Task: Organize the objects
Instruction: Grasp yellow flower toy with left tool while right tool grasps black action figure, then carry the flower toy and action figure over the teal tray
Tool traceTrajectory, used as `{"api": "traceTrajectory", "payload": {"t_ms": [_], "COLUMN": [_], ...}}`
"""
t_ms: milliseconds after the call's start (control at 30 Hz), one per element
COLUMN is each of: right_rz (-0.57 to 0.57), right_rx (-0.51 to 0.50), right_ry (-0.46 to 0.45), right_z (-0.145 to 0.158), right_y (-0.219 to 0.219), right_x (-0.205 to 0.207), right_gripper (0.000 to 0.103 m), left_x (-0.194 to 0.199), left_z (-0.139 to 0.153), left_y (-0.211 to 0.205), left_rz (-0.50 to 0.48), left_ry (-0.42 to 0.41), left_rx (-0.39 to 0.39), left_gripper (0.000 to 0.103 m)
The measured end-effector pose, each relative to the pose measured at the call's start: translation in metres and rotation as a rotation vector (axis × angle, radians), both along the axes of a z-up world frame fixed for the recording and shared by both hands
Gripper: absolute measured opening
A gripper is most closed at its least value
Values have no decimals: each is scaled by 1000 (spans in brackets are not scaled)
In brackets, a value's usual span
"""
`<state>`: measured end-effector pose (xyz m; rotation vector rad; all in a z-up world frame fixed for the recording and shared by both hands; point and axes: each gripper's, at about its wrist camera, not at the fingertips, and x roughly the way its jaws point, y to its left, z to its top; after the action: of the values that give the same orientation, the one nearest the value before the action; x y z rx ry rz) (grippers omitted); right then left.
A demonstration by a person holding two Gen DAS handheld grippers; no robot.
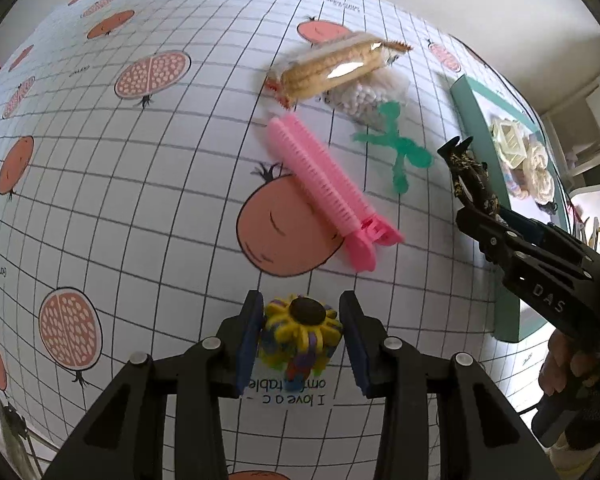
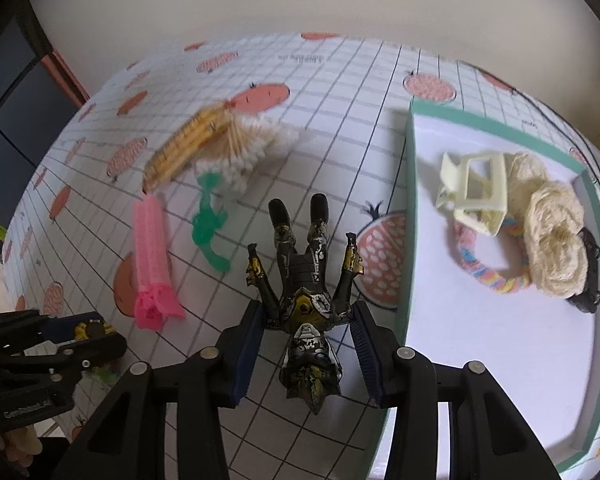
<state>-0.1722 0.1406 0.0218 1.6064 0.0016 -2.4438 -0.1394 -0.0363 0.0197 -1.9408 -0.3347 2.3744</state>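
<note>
My left gripper (image 1: pixel 302 340) is shut on a yellow sunflower toy (image 1: pixel 300 330) with a dark centre, low over the fruit-print tablecloth. Ahead of it lie a pink hair roller clip (image 1: pixel 324 188), a green plastic figure (image 1: pixel 396 144), a packet of corn (image 1: pixel 332 66) and a bag of cotton swabs (image 1: pixel 368 98). My right gripper (image 2: pixel 306 336) is shut on a black and gold action figure (image 2: pixel 304 300), legs pointing away, just left of the teal-rimmed tray (image 2: pixel 410 200). From the left wrist, the right gripper (image 1: pixel 472 200) shows at the right edge with the action figure (image 1: pixel 470 172).
The tray holds a cream hair claw (image 2: pixel 476 188), cream knitted flowers (image 2: pixel 552 232), a pastel braided hair tie (image 2: pixel 484 272) and a black scrunchie (image 2: pixel 588 272). A hand (image 1: pixel 572 360) grips the right tool. The left gripper (image 2: pixel 92 332) sits at the lower left in the right wrist view.
</note>
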Motion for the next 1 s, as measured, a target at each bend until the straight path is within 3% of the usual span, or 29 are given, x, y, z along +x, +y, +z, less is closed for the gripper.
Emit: {"api": "traceTrajectory", "payload": {"t_ms": [433,1000], "right_rz": [-18,-122], "right_rx": [-38,-65], "right_ry": [48,79], "right_z": [25,42], "right_y": [5,42], "right_x": [2,6], "right_gripper": [47,47], "left_x": [-8,-30], "left_z": [30,64], "left_y": [-15,18], "left_rz": [90,99], "left_ry": [112,247], "left_rx": [-54,-25], "left_gripper": [41,41]}}
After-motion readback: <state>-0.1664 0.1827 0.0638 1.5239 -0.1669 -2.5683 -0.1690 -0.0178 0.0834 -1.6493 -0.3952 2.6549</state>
